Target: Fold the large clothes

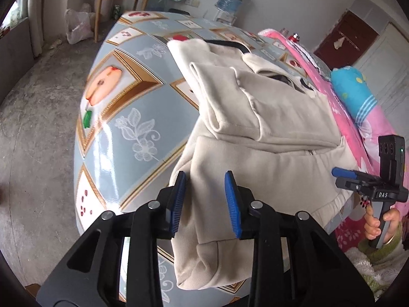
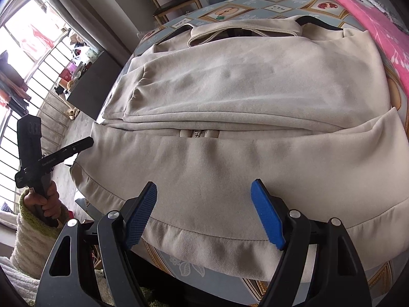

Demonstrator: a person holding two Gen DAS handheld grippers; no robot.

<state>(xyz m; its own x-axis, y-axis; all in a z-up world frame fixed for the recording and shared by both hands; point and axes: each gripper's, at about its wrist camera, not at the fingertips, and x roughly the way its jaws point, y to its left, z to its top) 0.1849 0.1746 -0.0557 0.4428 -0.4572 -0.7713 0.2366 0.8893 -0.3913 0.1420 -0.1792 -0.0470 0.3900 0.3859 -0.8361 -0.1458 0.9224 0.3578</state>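
In the left wrist view, the left gripper (image 1: 205, 202) sits nearest, its blue fingers (image 1: 179, 202) partly open and set on either side of a hanging fold of the cream jacket (image 1: 255, 133); the cloth runs down between them, but whether the pads actually press on it cannot be told. That fold drapes over the near edge of the desk (image 1: 122, 117), which is covered with a glossy grey-blue cloth printed with fruit pictures and white flowers. In the right wrist view, the right gripper (image 2: 204, 212) hovers with its fingers (image 2: 267, 217) spread wide over the jacket's ribbed hem, which hangs just over the desk's near edge, and nothing is clamped between them. Each gripper is held by a hand (image 2: 49, 199) coming out of a cream and green fuzzy sleeve (image 2: 30, 232). Beyond the grippers the jacket lies across the desk, zip at the middle, with a sleeve folded over its front and the collar at the far side. Just beside the jacket, along the desk's right side, lies a pink blanket (image 1: 352, 117) with a blue pillow (image 1: 355, 89) on it. Farther back stand a wooden chair (image 1: 120, 2), a white plastic bag (image 1: 76, 25) on the concrete floor, and a water dispenser (image 1: 230, 0) against the wall.
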